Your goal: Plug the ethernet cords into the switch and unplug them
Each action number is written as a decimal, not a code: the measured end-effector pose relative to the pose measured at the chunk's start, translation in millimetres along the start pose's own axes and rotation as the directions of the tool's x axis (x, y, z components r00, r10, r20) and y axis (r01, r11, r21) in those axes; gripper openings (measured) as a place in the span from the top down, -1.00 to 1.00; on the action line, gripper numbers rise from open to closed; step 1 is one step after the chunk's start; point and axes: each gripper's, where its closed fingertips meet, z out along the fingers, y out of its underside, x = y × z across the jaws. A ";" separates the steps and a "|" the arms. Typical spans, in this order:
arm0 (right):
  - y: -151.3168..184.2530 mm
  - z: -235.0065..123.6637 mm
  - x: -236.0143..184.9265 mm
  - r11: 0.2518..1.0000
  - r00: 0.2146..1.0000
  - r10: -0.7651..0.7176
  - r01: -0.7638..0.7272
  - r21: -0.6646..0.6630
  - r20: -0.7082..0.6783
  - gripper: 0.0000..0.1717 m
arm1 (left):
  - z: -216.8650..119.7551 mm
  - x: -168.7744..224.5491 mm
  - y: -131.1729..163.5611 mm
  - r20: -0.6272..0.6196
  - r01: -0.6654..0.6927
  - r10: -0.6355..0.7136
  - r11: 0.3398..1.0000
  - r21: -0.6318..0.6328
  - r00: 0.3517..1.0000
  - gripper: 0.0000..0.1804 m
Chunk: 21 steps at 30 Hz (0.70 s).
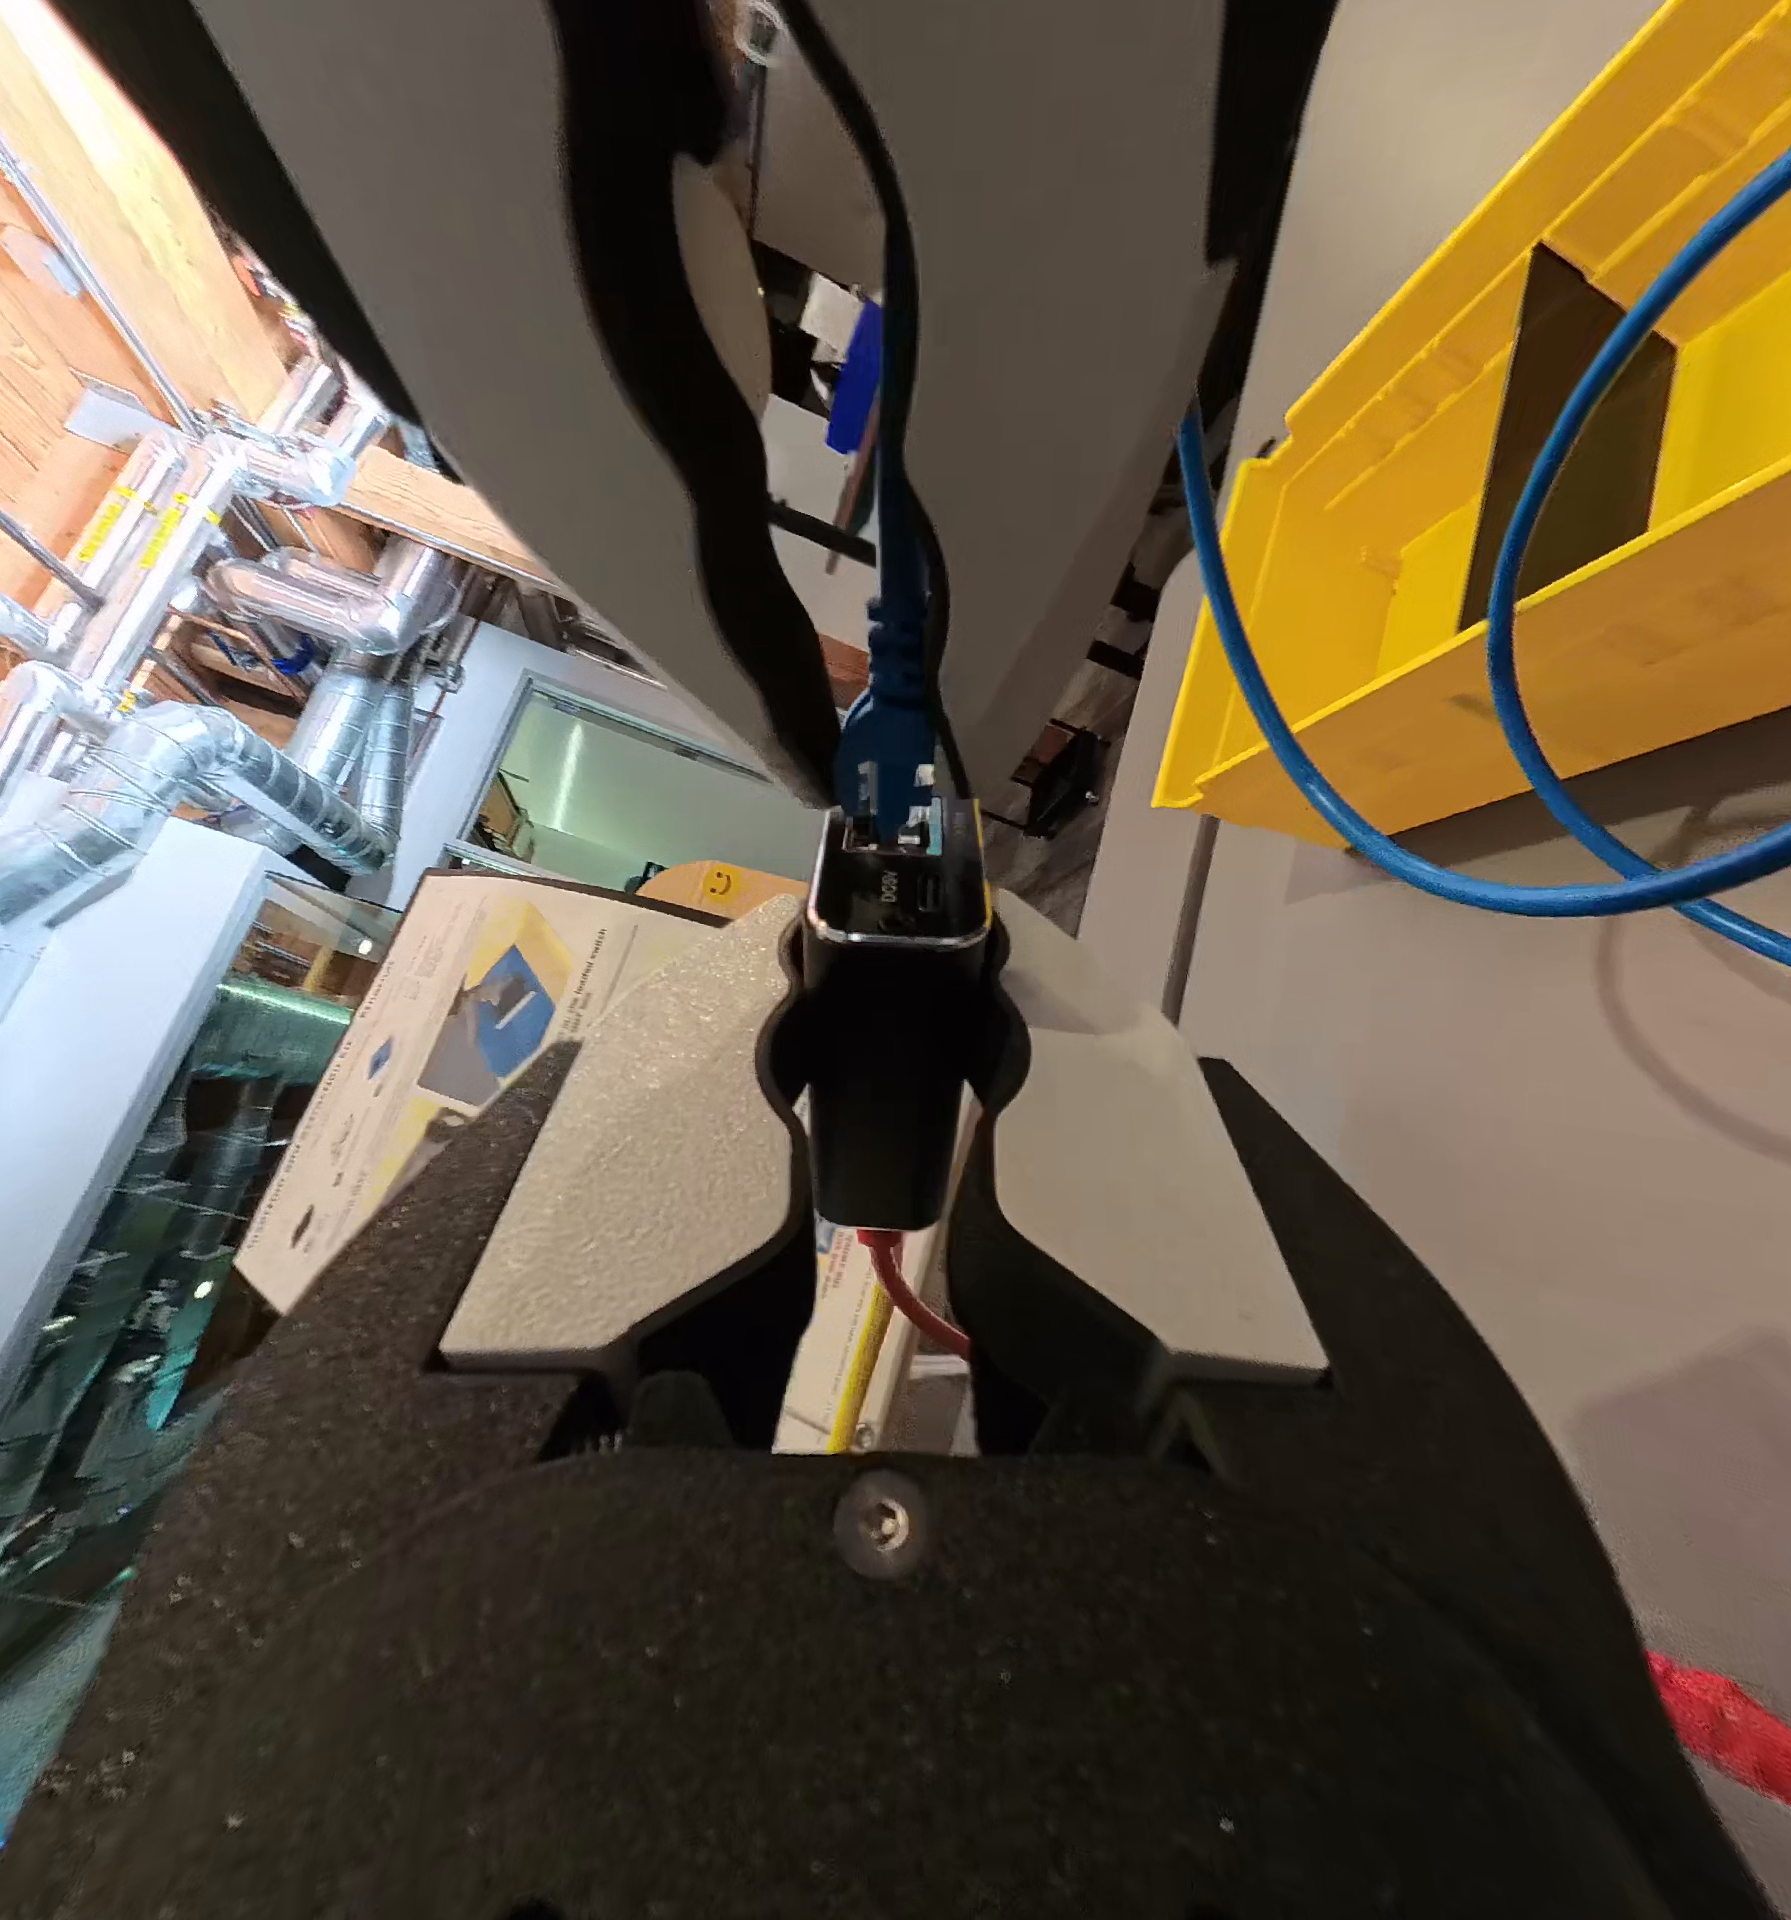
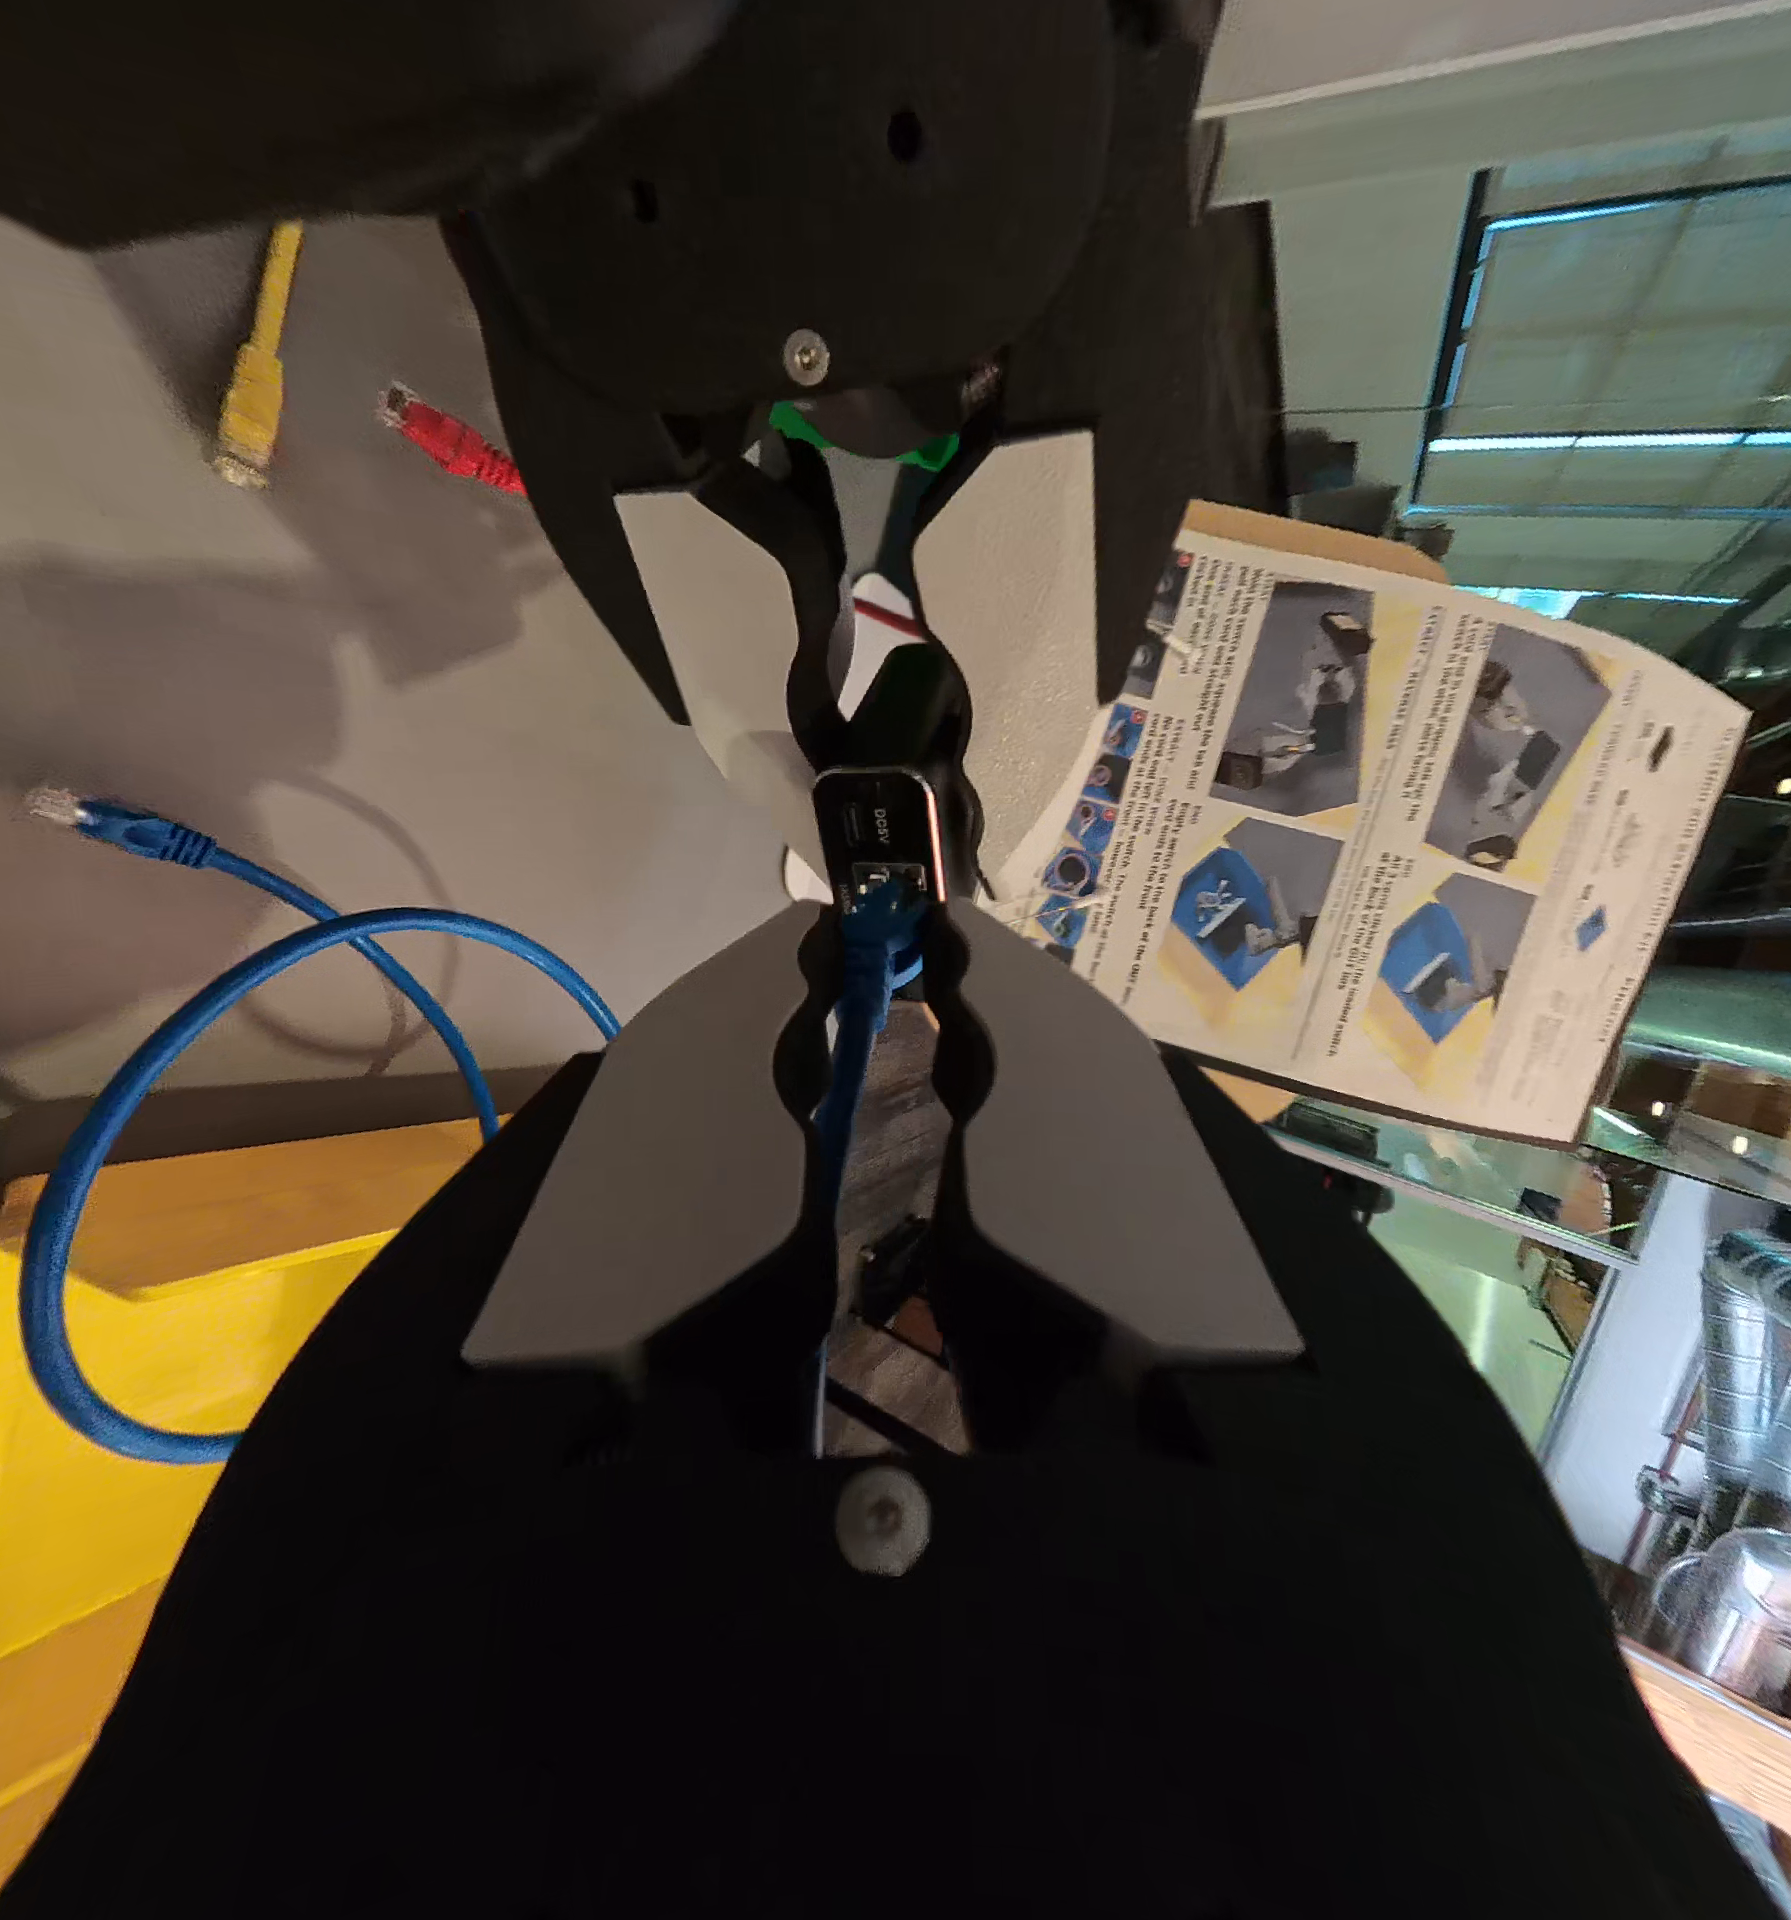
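Observation:
My left gripper (image 1: pixel 896 935) is shut on a small black switch (image 1: pixel 896 1049) and grips it by its sides. The end face with the ports points away from me. A red cord (image 1: pixel 912 1288) leaves the switch's near end. My right gripper (image 2: pixel 875 940) is shut on the plug of a blue ethernet cord (image 2: pixel 875 920), and the plug's tip is in a port of the switch (image 2: pixel 875 821). How deep it sits I cannot tell. In the left wrist view the blue plug (image 1: pixel 886 748) comes down into the port between the right gripper's fingers (image 1: pixel 600 520).
The blue cord loops over a yellow bin (image 2: pixel 143 1351) and its free plug (image 2: pixel 70 810) lies on the grey table (image 2: pixel 517 748). A yellow plug (image 2: pixel 252 405) and a red plug (image 2: pixel 444 436) lie farther off. A printed instruction sheet (image 2: pixel 1390 831) stands to the right. The tips of both grippers are at nearly the same place.

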 end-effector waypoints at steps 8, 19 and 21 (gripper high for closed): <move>7.5 15.1 -10.7 0.998 0.984 0.011 0.001 -0.066 0.177 0.80 | 7.7 15.3 12.8 -0.092 0.008 -0.011 1.000 -0.030 0.996 0.71; 9.7 16.2 -16.7 0.993 0.947 -0.009 0.046 -0.108 0.320 0.80 | 10.3 24.0 13.3 -0.126 0.014 -0.014 1.000 0.001 0.992 0.70; 10.6 16.0 -18.0 0.992 0.944 -0.010 0.051 -0.115 0.329 0.79 | 10.9 26.0 13.1 -0.135 0.014 -0.014 1.000 -0.001 0.991 0.70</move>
